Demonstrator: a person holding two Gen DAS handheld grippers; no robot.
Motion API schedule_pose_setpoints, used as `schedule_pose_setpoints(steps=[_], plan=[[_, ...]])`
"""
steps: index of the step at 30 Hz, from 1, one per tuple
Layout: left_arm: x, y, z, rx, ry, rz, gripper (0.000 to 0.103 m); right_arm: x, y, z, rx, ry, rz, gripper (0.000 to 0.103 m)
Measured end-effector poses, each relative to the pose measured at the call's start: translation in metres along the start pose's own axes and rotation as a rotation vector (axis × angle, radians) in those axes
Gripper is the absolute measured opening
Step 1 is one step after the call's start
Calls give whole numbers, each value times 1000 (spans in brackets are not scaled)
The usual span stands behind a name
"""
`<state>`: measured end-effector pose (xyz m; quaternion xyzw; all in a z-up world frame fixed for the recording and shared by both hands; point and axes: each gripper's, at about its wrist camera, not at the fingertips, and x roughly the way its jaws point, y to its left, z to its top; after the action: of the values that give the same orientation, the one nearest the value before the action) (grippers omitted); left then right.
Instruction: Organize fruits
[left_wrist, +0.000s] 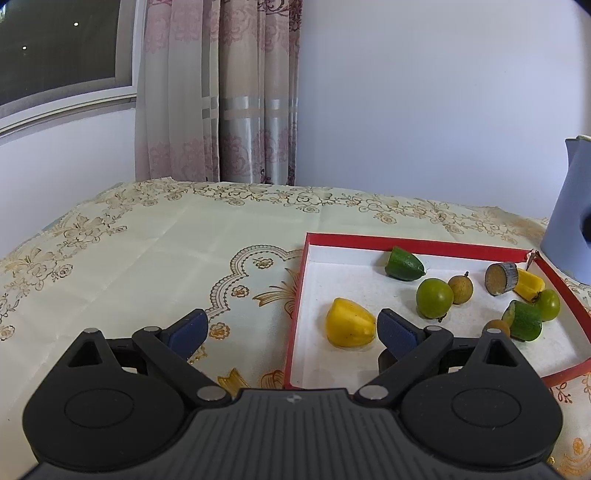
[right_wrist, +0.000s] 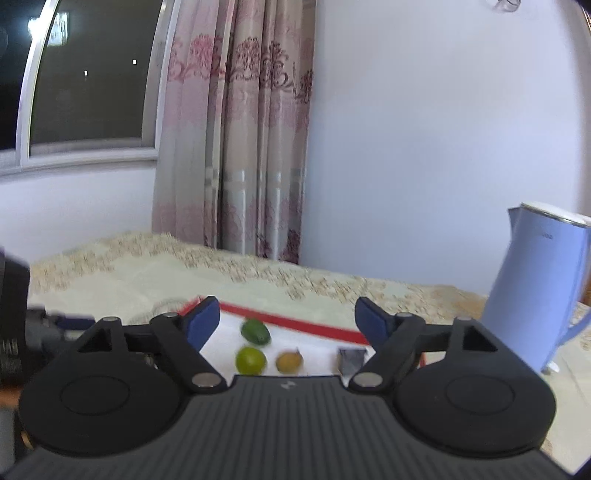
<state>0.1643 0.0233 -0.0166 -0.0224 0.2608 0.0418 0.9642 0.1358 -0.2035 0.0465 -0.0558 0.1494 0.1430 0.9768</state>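
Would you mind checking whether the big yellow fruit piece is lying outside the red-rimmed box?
No, the yellow fruit piece lies on the white floor inside the red-rimmed box, near its left wall.

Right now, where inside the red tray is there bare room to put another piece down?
The near strip of the red tray is bare, in front of the yellow piece and green round fruit. The far-left corner, left of the cucumber end, is free too. The right side is crowded around the brown slice.
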Motion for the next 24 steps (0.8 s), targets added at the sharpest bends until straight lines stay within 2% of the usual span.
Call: schedule_pose_setpoints(steps=[13, 20, 24], plan=[[-2, -7, -2, 32, -11, 4, 99, -41, 25, -58, 2, 52, 89, 95], [-4, -12, -4, 50, -12, 3, 99, -43, 25, -73, 12, 72, 112, 98], [-10, -19, -4, 65, -27, -24, 99, -45, 22, -74, 11, 69, 104, 100]])
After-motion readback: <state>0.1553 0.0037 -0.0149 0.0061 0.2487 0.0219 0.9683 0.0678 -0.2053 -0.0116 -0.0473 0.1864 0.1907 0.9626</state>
